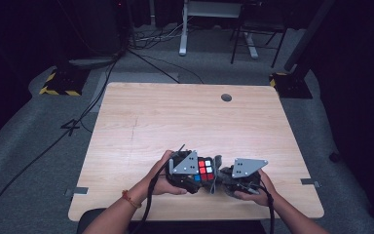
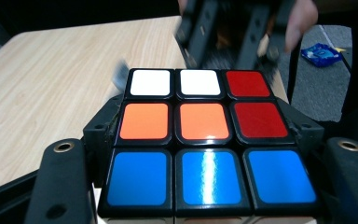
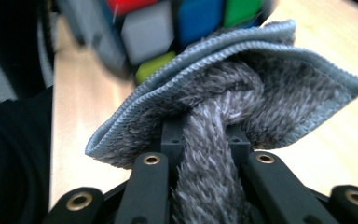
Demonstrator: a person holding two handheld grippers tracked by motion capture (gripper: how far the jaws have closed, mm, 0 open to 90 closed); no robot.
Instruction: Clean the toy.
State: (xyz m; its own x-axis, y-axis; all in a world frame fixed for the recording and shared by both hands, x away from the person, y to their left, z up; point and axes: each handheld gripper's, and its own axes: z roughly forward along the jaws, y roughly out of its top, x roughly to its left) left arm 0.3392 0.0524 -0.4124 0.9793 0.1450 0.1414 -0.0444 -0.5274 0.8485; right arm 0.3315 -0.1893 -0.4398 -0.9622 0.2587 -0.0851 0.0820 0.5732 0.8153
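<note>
Near the front edge of the wooden table (image 1: 175, 117), the person is holding two grippers close together, almost touching each other. The left gripper (image 1: 195, 176) is clamping a colour cube (image 1: 204, 169) between its jaws; in the left gripper view the cube (image 2: 204, 140) is sitting tightly between the two black jaws, and its upper face is showing two white and one red square in the far row, two orange and one red in the middle row, and three blue squares in the near row. The right gripper (image 1: 224, 179) is pinching a grey fluffy cloth (image 3: 233, 112), with the jaws closed narrowly on a bunched part of it, and the free part of the cloth is spreading out past the jaw tips. In the right gripper view the folded edge of the cloth is lying just against the cube (image 3: 177, 23), where red, grey-white, blue, green and yellow-green squares are showing, a little blurred. Both hands are resting low over the table, the left hand (image 1: 163, 175) beside the cube and the right hand (image 1: 258, 190) behind its gripper.
</note>
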